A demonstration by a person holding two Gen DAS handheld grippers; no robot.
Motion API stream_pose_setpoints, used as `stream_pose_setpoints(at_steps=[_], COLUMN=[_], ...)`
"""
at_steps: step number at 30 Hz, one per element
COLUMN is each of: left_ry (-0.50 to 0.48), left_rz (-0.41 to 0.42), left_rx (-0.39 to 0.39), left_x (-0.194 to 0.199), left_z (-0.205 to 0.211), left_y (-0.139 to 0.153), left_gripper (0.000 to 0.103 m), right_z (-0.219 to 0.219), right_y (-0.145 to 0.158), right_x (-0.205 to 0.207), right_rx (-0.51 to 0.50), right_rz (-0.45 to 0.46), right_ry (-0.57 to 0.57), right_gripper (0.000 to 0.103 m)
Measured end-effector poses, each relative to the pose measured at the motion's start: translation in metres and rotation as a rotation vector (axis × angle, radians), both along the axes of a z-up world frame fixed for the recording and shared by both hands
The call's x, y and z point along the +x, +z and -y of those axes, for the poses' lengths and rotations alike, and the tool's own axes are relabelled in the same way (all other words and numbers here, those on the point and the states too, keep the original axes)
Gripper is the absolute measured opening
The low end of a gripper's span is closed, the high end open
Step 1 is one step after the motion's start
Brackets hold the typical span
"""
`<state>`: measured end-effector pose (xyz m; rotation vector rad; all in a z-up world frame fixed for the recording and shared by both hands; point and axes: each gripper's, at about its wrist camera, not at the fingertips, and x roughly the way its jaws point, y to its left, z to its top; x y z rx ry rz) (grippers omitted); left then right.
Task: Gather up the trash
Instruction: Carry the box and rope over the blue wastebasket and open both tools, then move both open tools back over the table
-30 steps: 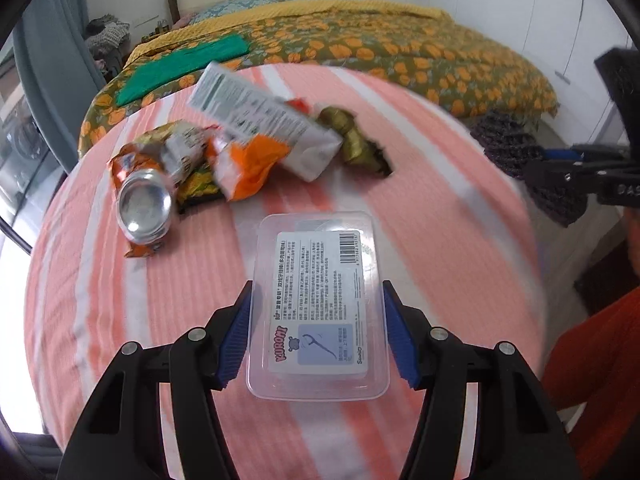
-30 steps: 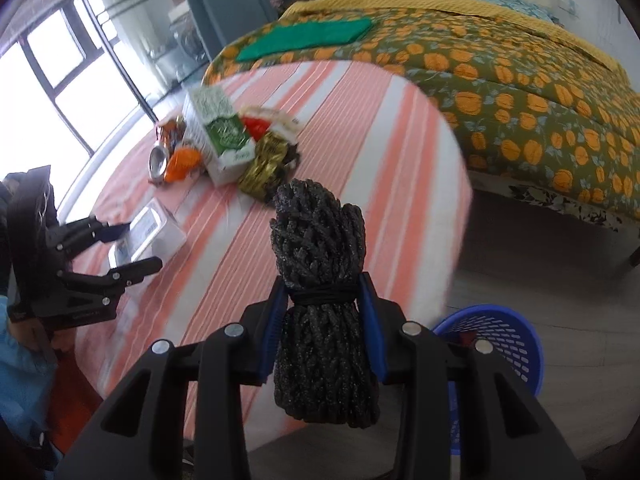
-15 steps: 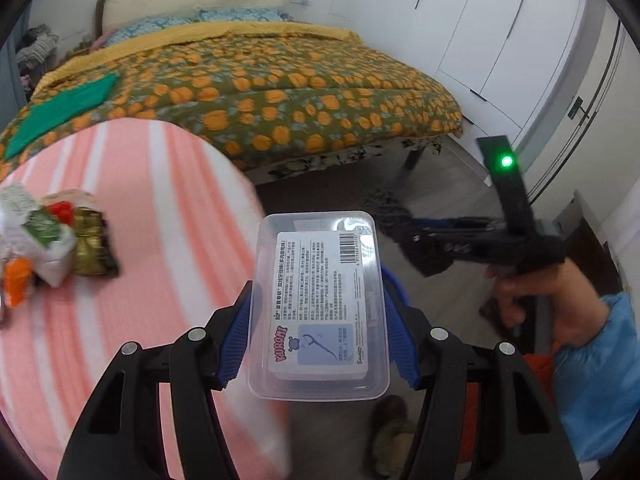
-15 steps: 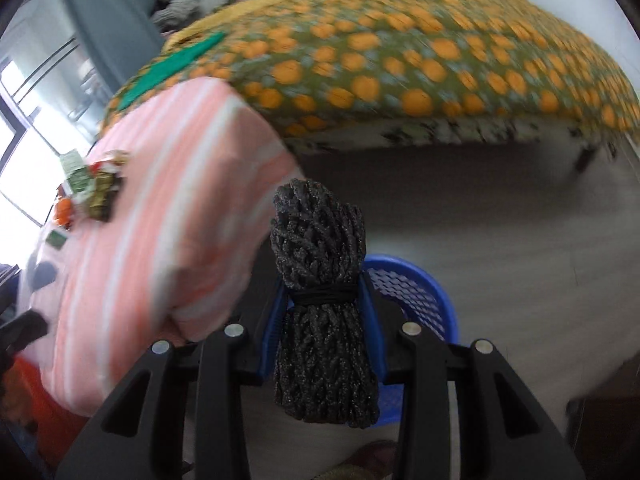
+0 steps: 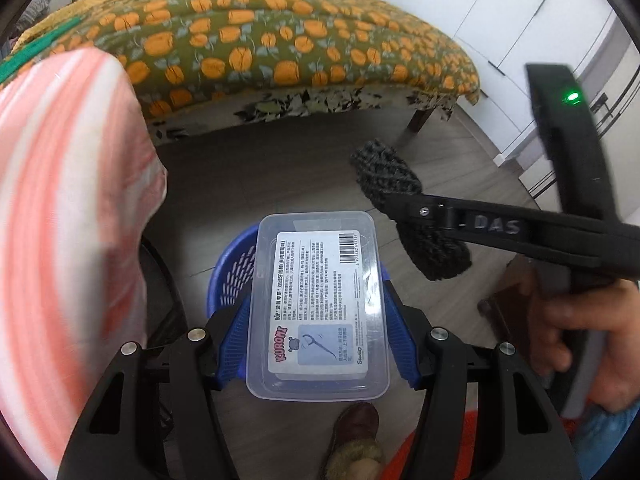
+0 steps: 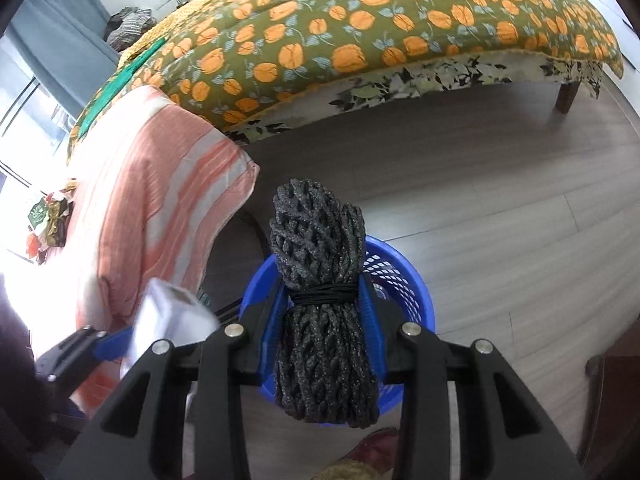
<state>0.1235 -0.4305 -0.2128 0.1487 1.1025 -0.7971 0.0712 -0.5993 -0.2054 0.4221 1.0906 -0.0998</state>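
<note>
Trash in the claws: a clear plastic box [image 5: 318, 308] with a printed label, and a bundle of dark braided cord [image 6: 322, 300] tied round its middle.
Table edge: off to the left of both claws, under a pink and white striped cloth [image 5: 68, 216], blurred in the left wrist view.
Leftover wrappers: a small heap [image 6: 50, 220] far left on that cloth, too small to tell piece from piece.
Left gripper [image 5: 318, 320]: its blue pads are clamped on the long sides of the plastic box, which covers most of what lies below it.
Blue basket [image 6: 416, 296]: directly under both claws; only part of its slotted rim shows past the box and the cord, and its inside is hidden.
Right gripper [image 6: 324, 312]: pressed tight on the cord bundle at its tie, just right of the left claw, over the same basket.
Right hand [image 5: 580, 344]: cut off at the frame's edge, wrapped round the handle.
Shoe [image 5: 356, 440]: below the left claw, partly cut off.
Open room: bare grey floor [image 6: 500, 184] ahead of the claws, up to the bed [image 6: 360, 36] with the orange-flower cover.
</note>
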Motion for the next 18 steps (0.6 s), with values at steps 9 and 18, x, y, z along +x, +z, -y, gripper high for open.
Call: stream_pose_setpoints(at_steps=[9,18], left_ry=[0.009,0.023], left_rz=[-0.005,0.021], left_rx=[0.037,0.04], left_x=[0.011,0.01], left_z=[0.021,0.022], left_y=[-0.04,-0.053], left_gripper=[0.061,0.091], right_z=[0.013,0.022], right_y=[-0.006,-0.002], right_x=[0.003,0.007], right_rx=[0.042,0.068], right_rz=[0.009,0.04], right_ry=[-0.026,-0.074], right_gripper=[0.035,0.074])
